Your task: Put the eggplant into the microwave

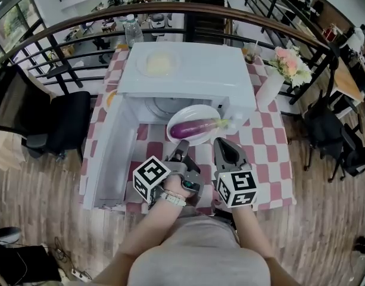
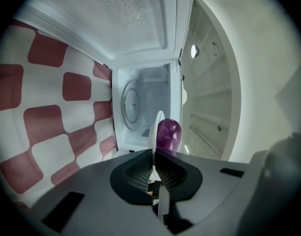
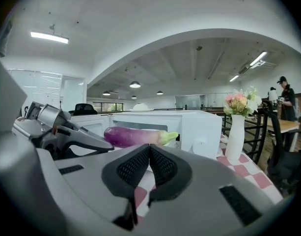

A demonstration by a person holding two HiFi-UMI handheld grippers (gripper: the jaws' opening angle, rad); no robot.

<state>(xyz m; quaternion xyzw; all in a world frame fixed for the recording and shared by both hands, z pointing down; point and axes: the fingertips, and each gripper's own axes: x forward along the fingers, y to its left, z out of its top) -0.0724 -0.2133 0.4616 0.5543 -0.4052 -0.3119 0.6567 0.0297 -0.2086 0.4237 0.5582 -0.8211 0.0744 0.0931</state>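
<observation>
Microwave (image 1: 188,70) at frame centre on red-white checked surface (image 1: 268,142), door (image 1: 114,154) swung open to the left. Vase of flowers (image 1: 270,85) at its right, water bottle (image 1: 133,31) behind, black chair (image 1: 57,124) at left edge. Eggplant (image 1: 194,127) lies on white plate (image 1: 183,115) right in front of the cavity mouth. Both forearms come up from bottom centre, tools side by side, pointing at the opening. L tool (image 1: 181,151) pinches plate rim; R tool (image 3: 149,146) pressed together, just beside plate's lower-right edge.
</observation>
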